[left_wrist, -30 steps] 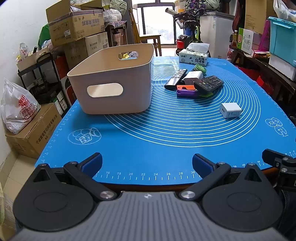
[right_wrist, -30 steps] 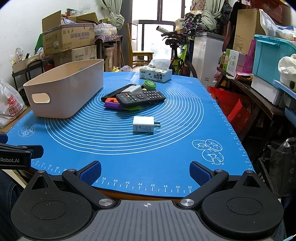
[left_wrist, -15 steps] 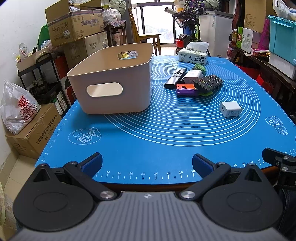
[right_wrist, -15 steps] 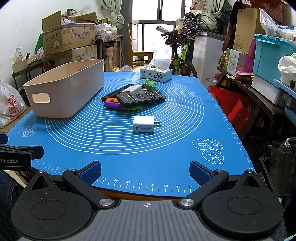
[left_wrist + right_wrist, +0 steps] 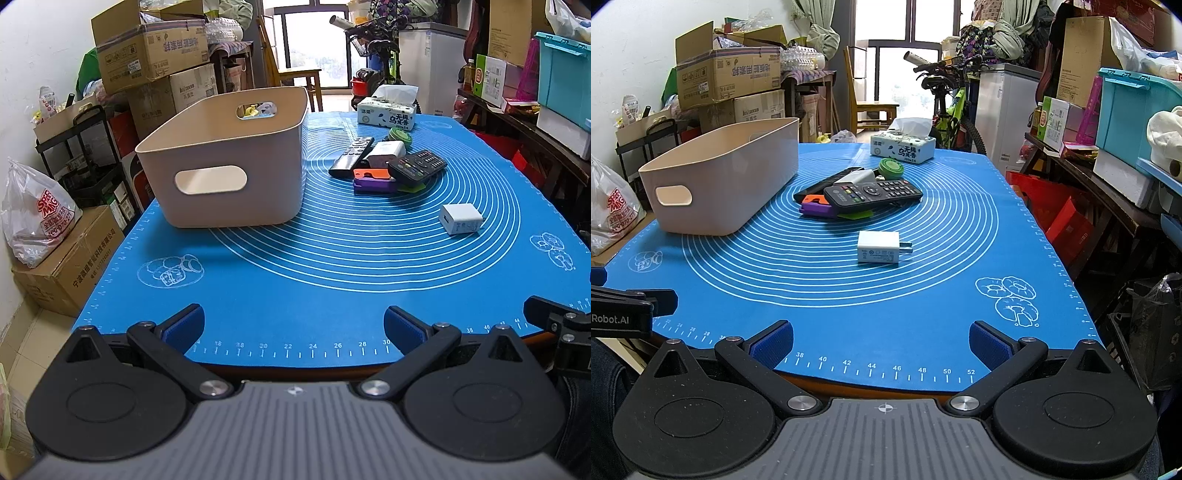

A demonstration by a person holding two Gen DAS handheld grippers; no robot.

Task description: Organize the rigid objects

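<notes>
A beige bin (image 5: 236,162) (image 5: 727,181) with handle cut-outs stands on the left of the blue mat (image 5: 332,280) (image 5: 849,295). Right of it lies a pile: a black remote (image 5: 417,166) (image 5: 873,192) on top of orange and purple items (image 5: 371,181) (image 5: 816,206), a second dark remote (image 5: 351,151), a white box (image 5: 386,149) and a green round tin (image 5: 400,133) (image 5: 891,167). A white charger (image 5: 461,218) (image 5: 881,246) lies alone, nearer. My left gripper (image 5: 293,326) and right gripper (image 5: 881,341) hover at the near table edge, both open and holding nothing.
A tissue box (image 5: 386,116) (image 5: 903,147) sits at the mat's far end. Cardboard boxes (image 5: 147,51) and a plastic bag (image 5: 35,221) crowd the left. A bicycle (image 5: 945,107), shelves and a teal crate (image 5: 1134,110) line the right side.
</notes>
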